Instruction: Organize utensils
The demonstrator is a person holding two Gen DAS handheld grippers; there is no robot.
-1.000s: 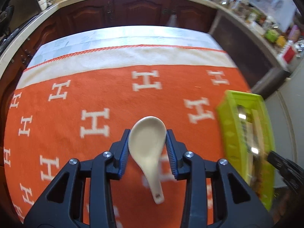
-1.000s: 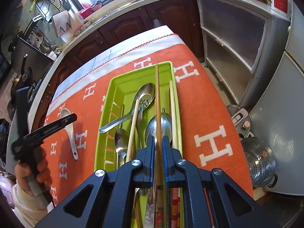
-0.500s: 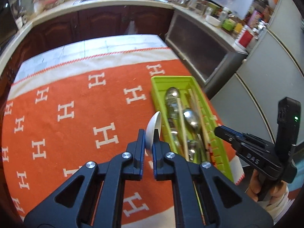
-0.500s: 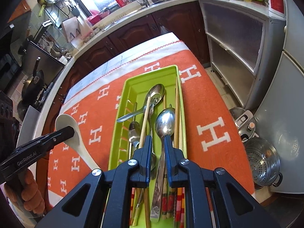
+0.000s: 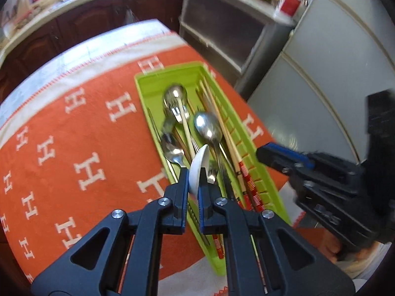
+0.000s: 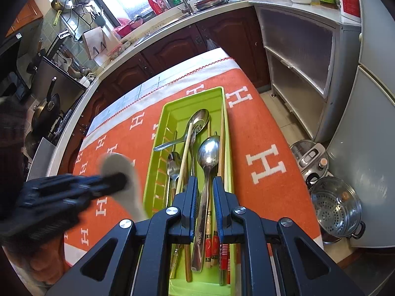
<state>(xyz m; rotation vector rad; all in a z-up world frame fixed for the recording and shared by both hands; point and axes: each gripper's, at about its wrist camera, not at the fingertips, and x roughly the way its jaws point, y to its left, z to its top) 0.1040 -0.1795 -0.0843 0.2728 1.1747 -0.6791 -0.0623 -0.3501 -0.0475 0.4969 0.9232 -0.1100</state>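
Observation:
My left gripper (image 5: 192, 172) is shut on a white ceramic spoon (image 5: 199, 164), held on edge over the near half of the green tray (image 5: 170, 70). In the tray lie metal spoons (image 5: 207, 125), a fork and several chopsticks. In the right wrist view the same spoon (image 6: 128, 187) and left gripper (image 6: 116, 181) are blurred, just left of the tray (image 6: 195, 93). My right gripper (image 6: 205, 182) hovers above the tray's near end with its jaws a narrow gap apart. It holds nothing; a metal spoon (image 6: 208, 153) lying in the tray shows through the gap. The right gripper (image 5: 264, 151) is also seen right of the tray.
The tray sits on an orange cloth (image 6: 266, 148) with white H marks, near the table's right edge. On the floor to the right stand a steel steamer pot (image 6: 337, 207) and a rice cooker (image 6: 311, 157). Dark cabinets (image 6: 172, 44) and a counter with a sink run behind.
The left gripper shut on the white spoon, turned it on edge and carried it right from the cloth to over the tray. The right gripper drew back and up; the chopstick stays in the tray.

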